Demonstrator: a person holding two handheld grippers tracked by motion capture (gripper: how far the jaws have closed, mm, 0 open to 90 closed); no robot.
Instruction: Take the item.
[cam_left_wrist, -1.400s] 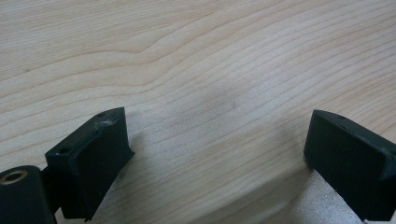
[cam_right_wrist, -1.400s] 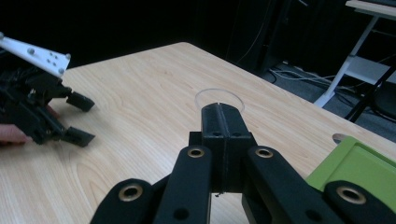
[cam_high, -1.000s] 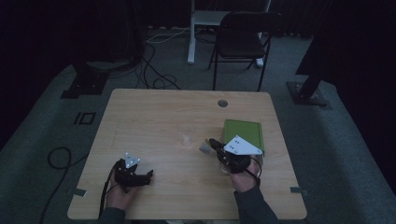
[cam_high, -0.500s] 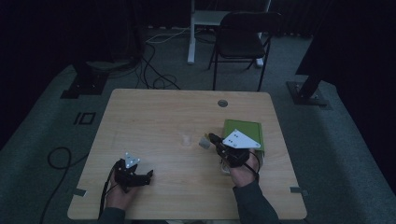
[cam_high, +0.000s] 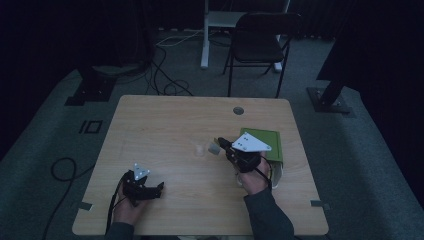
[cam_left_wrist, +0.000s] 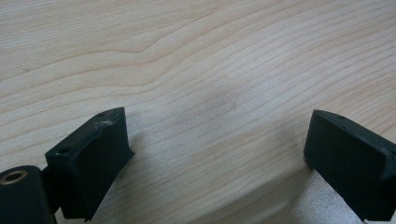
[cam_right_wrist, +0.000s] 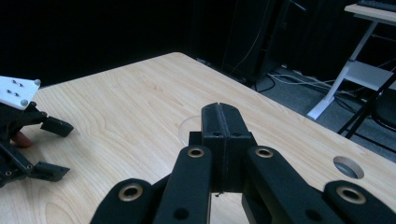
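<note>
My right gripper (cam_high: 220, 143) hovers over the middle right of the wooden table (cam_high: 165, 120), pointing left, with its grey plate on top. In the right gripper view its two black jaws are pressed flat together with nothing between them, so the right gripper (cam_right_wrist: 222, 117) is shut. Just beyond the tips lies a faint clear round thing (cam_right_wrist: 187, 129), also seen as a pale clear round thing (cam_high: 201, 148) in the high view. My left gripper (cam_high: 159, 188) rests near the front left edge, open. In its own view the left gripper (cam_left_wrist: 215, 149) stands wide over bare wood (cam_left_wrist: 196, 56).
A green flat box (cam_high: 271, 145) lies right of my right hand, with a white thing (cam_high: 278, 174) at its near end. A round hole (cam_high: 238, 110) sits near the table's far edge. A dark chair (cam_high: 260, 45) and floor cables (cam_high: 170, 75) are behind the table.
My right gripper has drifted a little away from me and to the left, still shut. The left gripper has stayed where it was.
</note>
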